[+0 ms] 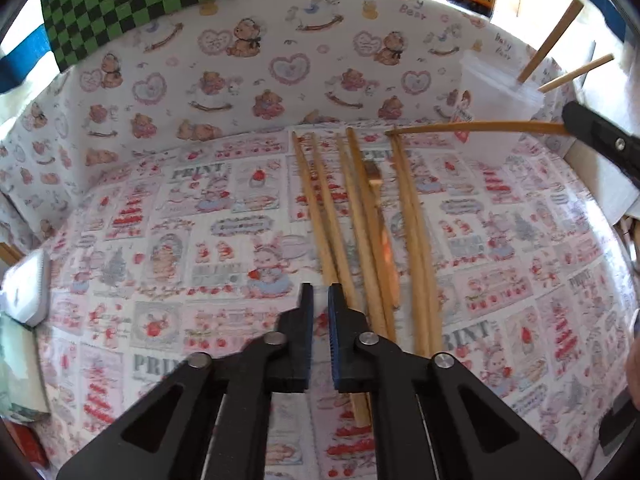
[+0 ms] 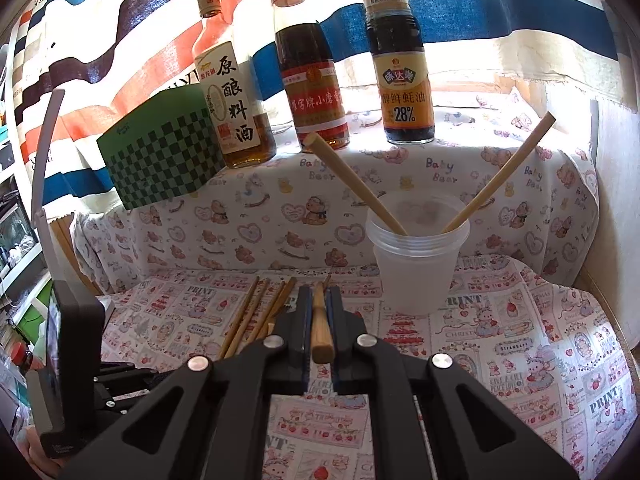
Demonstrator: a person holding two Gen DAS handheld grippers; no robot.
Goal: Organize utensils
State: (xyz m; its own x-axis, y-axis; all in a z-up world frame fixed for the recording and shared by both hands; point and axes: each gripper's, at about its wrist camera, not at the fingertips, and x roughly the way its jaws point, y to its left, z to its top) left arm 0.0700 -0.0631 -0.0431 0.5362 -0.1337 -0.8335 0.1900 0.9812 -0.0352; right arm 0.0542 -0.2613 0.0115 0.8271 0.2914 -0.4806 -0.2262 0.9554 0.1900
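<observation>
Several wooden chopsticks point(image 1: 360, 232) lie side by side on the printed cloth point(image 1: 180, 220), running away from me. My left gripper point(image 1: 320, 294) hovers over their near ends, just left of the bundle, shut with nothing between its pads. My right gripper point(image 2: 319, 294) is shut on one chopstick point(image 2: 320, 324), which sticks out forward between the pads. From the left wrist that chopstick point(image 1: 480, 127) reaches in from the right, its tip over the far ends of the bundle. A translucent plastic cup point(image 2: 416, 264) stands ahead and to the right, with two chopsticks point(image 2: 356, 184) leaning in it.
Three sauce bottles point(image 2: 312, 80) and a green checked box point(image 2: 160, 152) stand on the raised ledge behind the cloth. A white flat object point(image 1: 28, 288) lies at the cloth's left edge. A wooden wall point(image 2: 612, 200) closes the right side.
</observation>
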